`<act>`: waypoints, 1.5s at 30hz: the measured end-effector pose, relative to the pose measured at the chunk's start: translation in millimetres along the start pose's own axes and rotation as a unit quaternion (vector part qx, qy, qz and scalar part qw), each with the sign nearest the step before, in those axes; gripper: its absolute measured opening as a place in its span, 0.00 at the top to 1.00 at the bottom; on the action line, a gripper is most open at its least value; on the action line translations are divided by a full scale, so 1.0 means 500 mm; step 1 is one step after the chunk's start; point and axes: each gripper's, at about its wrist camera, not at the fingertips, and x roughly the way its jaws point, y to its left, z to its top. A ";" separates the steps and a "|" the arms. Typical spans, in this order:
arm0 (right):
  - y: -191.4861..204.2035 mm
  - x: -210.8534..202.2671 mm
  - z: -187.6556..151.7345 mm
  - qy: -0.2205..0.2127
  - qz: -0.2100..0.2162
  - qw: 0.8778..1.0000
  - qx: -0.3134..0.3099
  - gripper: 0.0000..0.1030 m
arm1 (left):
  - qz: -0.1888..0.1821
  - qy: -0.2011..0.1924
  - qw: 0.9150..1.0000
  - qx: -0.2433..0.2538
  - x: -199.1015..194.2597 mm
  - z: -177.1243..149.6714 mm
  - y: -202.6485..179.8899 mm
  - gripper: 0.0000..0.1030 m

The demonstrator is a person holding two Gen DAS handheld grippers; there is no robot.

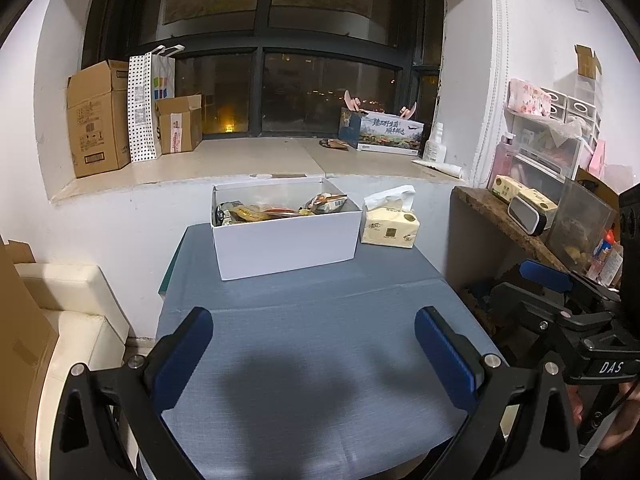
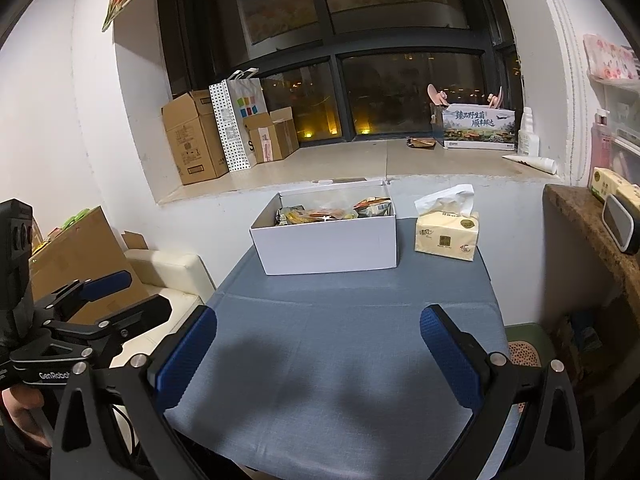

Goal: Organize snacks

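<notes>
well ahead of both wide-apart jaws, white box (image 1: pixel 286 240) of snacks (image 1: pixel 280 210)

Bare blue table (image 1: pixel 320 340) lies open; white box (image 1: pixel 286 240) and tissue pack (image 1: pixel 390 228) block its far edge.

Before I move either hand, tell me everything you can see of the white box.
The white box is a plain, rectangular, lidless carton that looks like cardboard. It stands upright at the far end of the blue-grey table, against the wall under the window ledge. Snack packets fill it to just below the rim. A yellow tissue pack sits close on its right. Nothing grips it.
</notes>
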 end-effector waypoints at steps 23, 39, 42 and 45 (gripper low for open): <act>0.014 -0.002 -0.005 0.002 0.020 1.000 -0.008 0.00 | 0.002 0.000 1.000 0.000 -0.002 -0.003 0.000 0.00; 0.010 0.000 -0.004 0.003 0.017 1.000 -0.003 0.00 | -0.001 0.002 1.000 0.007 0.000 -0.003 0.000 0.00; 0.010 -0.001 -0.004 0.003 0.017 1.000 -0.003 0.00 | 0.001 0.003 1.000 0.007 0.001 -0.003 0.000 0.00; 0.010 0.000 -0.005 0.003 0.017 1.000 -0.003 0.00 | -0.001 0.004 1.000 0.006 0.002 -0.003 0.000 0.00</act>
